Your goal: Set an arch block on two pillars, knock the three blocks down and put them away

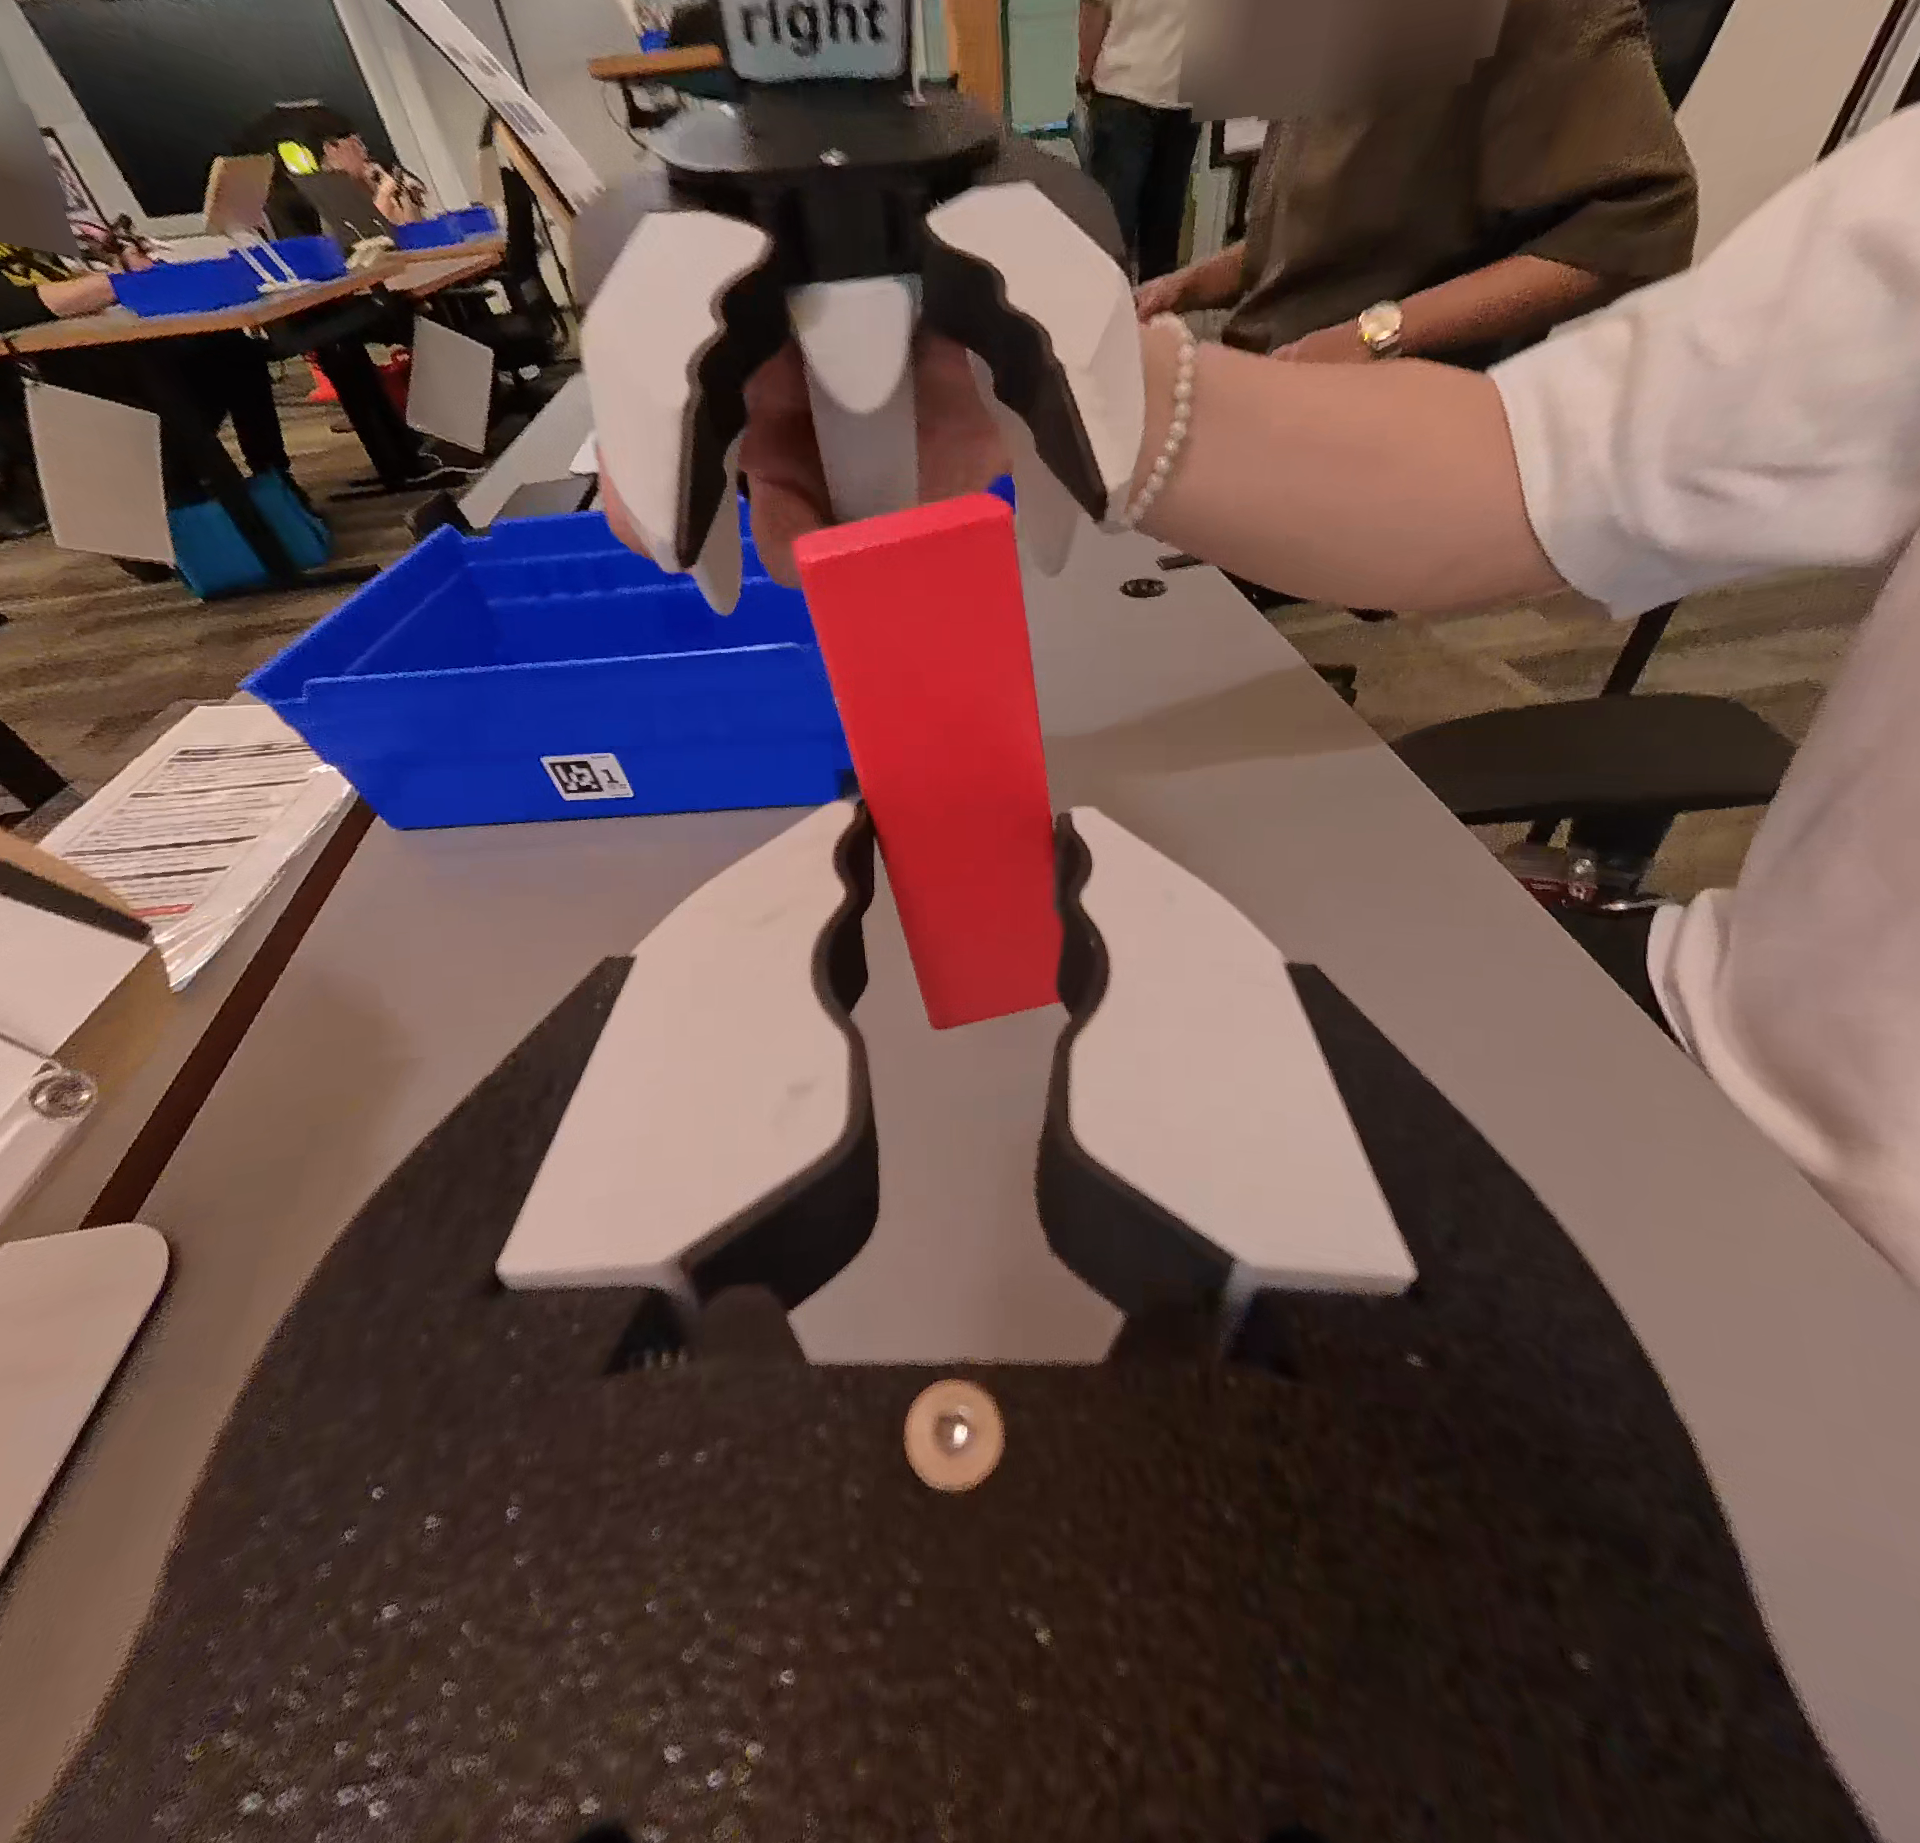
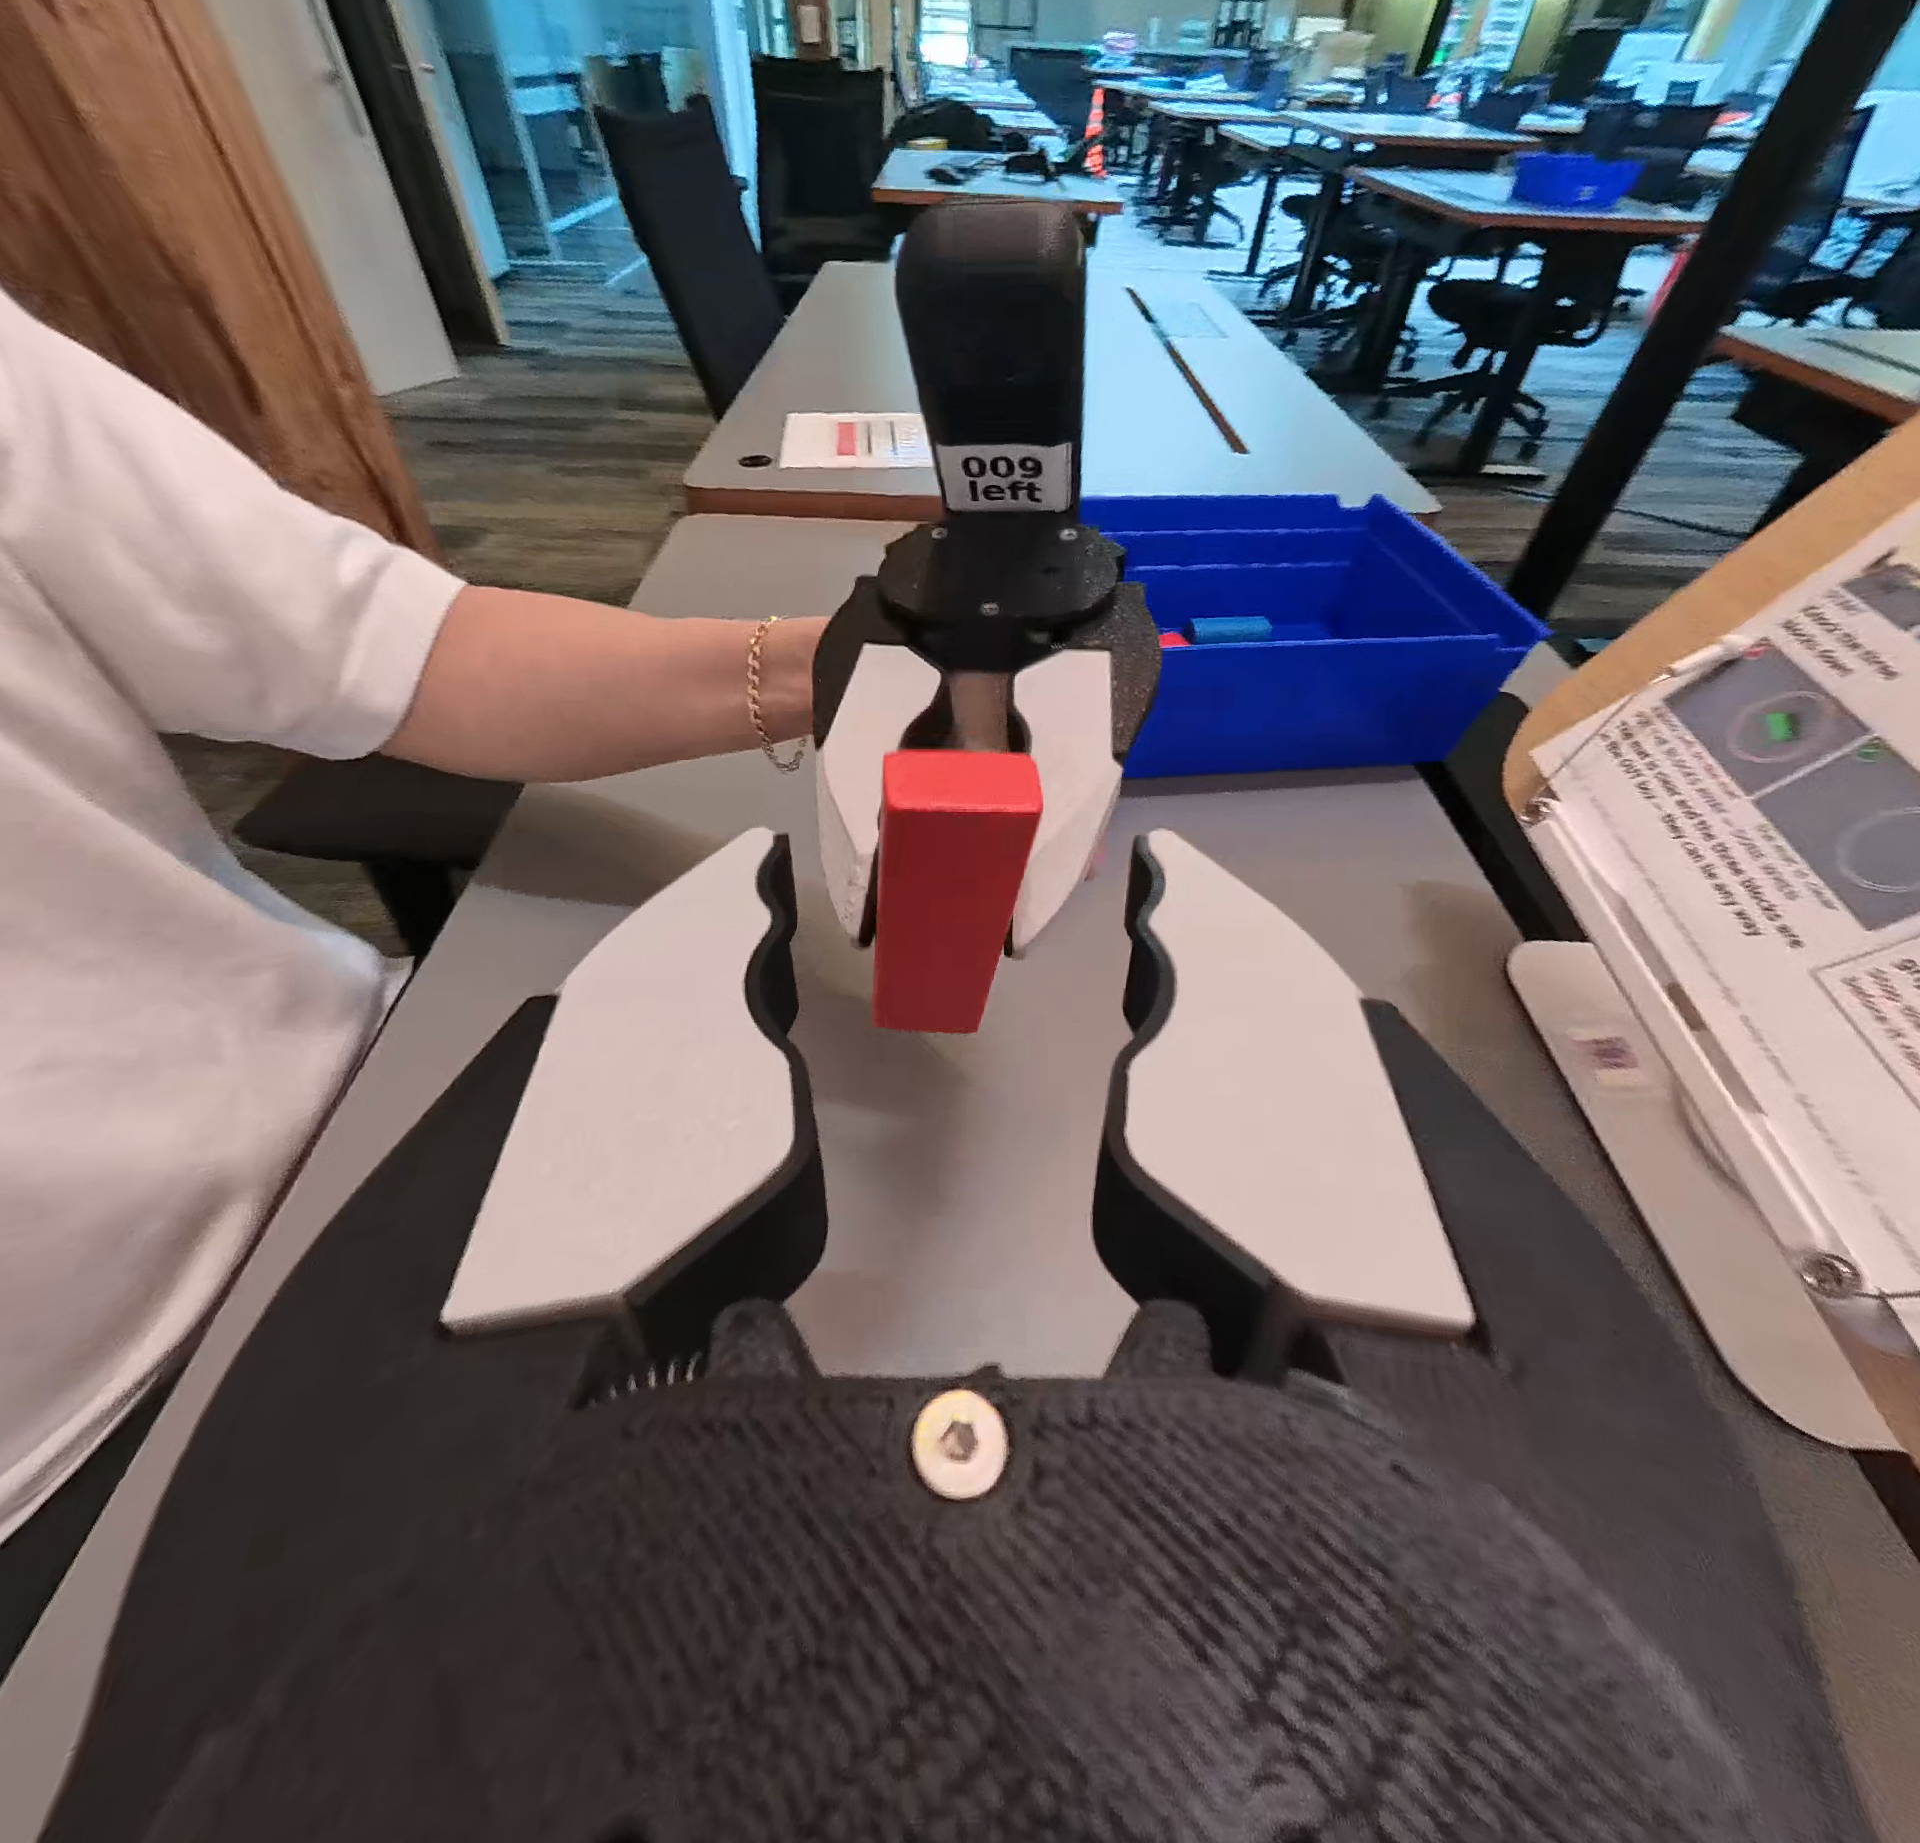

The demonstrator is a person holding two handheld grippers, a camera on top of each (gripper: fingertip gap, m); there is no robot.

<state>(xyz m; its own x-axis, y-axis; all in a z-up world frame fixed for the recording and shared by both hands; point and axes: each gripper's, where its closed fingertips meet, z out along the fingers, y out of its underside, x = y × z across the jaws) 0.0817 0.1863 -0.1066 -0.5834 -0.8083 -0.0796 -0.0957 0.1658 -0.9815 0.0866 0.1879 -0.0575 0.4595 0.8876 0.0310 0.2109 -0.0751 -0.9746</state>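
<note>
My left gripper (image 1: 966, 874) is shut on a long red block (image 1: 935, 754) and holds it above the grey table (image 1: 468, 962), tilted up and away. My right gripper (image 1: 883, 567) faces it, open, with its fingertips either side of the block's far end and not touching it. In the right wrist view my right gripper (image 2: 961, 858) is wide open. The red block (image 2: 951, 889) pokes into the gap between its fingers, held by the left gripper (image 2: 940, 936).
A blue bin (image 1: 520, 692) stands on the table behind the grippers. In the right wrist view the bin (image 2: 1351, 692) holds a blue block (image 2: 1231, 630). A board with printed sheets (image 2: 1766, 806) stands at the right. People sit and stand beyond the table. Tip to tip, the grippers are about 5 centimeters apart.
</note>
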